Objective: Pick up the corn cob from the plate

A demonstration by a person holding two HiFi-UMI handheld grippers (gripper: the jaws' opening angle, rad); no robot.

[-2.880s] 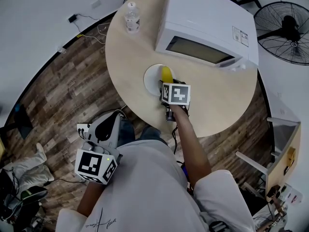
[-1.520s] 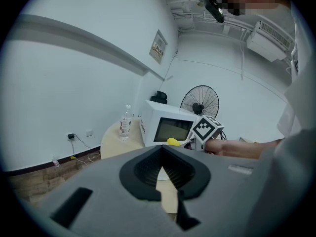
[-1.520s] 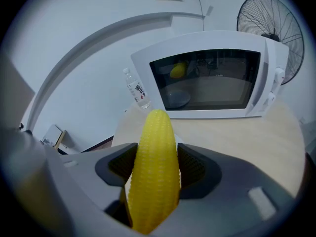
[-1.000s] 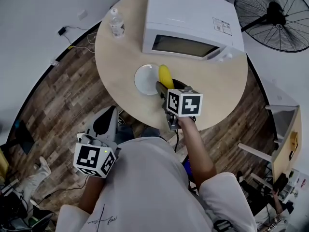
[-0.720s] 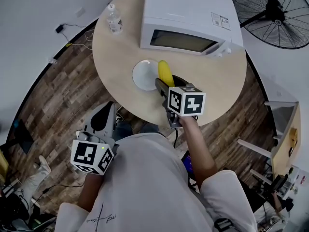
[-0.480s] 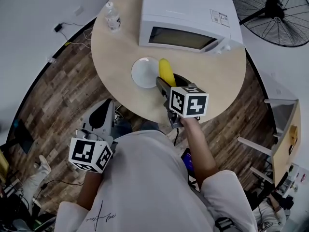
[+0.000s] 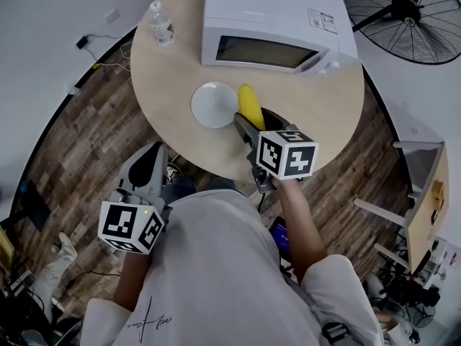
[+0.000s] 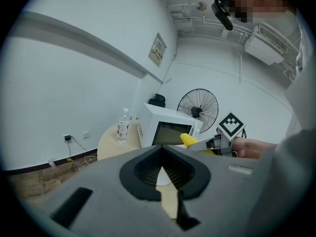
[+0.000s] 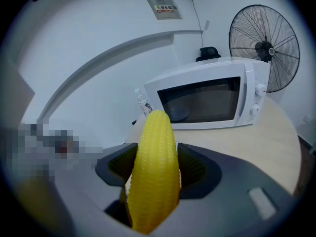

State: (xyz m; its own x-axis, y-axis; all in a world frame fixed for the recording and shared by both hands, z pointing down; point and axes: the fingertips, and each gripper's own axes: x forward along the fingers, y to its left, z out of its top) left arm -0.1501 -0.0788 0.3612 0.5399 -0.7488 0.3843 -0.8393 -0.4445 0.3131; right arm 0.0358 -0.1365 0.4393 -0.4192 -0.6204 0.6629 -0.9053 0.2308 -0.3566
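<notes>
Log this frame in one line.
right gripper: shut on corn cob | corn cob: off plate, over table | left gripper: shut, idle

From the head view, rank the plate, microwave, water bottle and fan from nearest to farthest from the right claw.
1. plate, just left of the right claw, which grips the corn cob.
2. microwave, behind it on the table.
3. water bottle, at the table's far left edge.
4. fan, off the table, far right.
</notes>
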